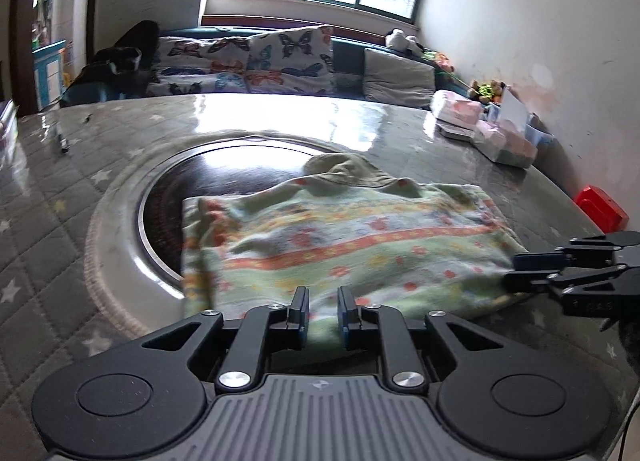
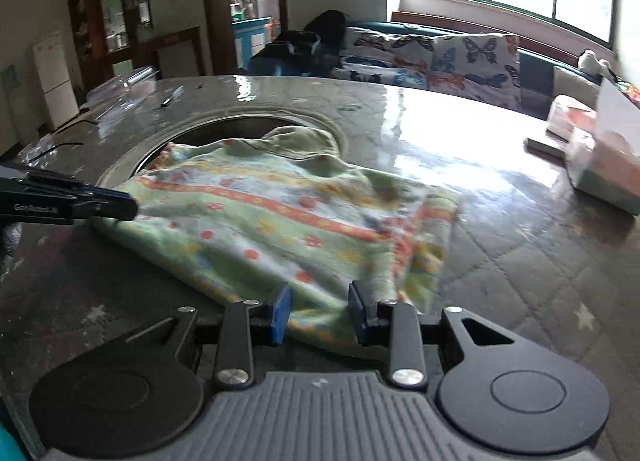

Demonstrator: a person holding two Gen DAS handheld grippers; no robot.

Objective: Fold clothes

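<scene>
Two folds at least seem done — the patterned garment [image 1: 340, 237] lies as a compact rectangle in the middle of the frame, on the table [image 1: 60, 221]. Left hand-held gripper [image 1: 323, 311] and right hand-held gripper [image 2: 318, 313] are both open over its near edge; a final fold perhaps remains.

Faint print on left tongs [image 2: 132, 207] body, too blurred to read
</scene>
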